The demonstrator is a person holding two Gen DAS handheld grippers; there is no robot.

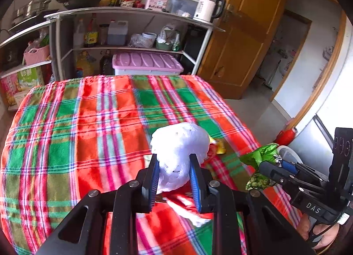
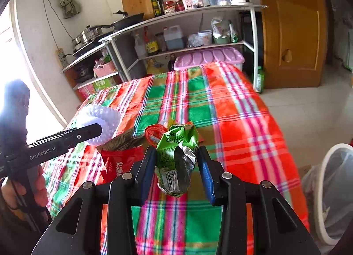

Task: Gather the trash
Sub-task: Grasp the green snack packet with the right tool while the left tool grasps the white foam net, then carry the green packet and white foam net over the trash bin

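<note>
Keeping both grips firm while carrying the trash toward the bin (image 2: pixel 326 191) at the table's right seems the way to do this well. The left gripper (image 1: pixel 173 174) is clamped on a white foam wad (image 1: pixel 179 144), angled downward above the plaid tablecloth (image 1: pixel 88 122). The right gripper (image 2: pixel 176 172), likewise tilted down, pinches a green snack wrapper (image 2: pixel 176 155) above the leftover red wrappers (image 2: pixel 121 162).

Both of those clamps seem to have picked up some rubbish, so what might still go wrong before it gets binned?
The green snack wrapper is crumpled and sits loosely in the right hand-held gripper, so it might slip. The bin stands off the table's right edge, so the left hand-held gripper with its white foam net has farther to carry.
</note>
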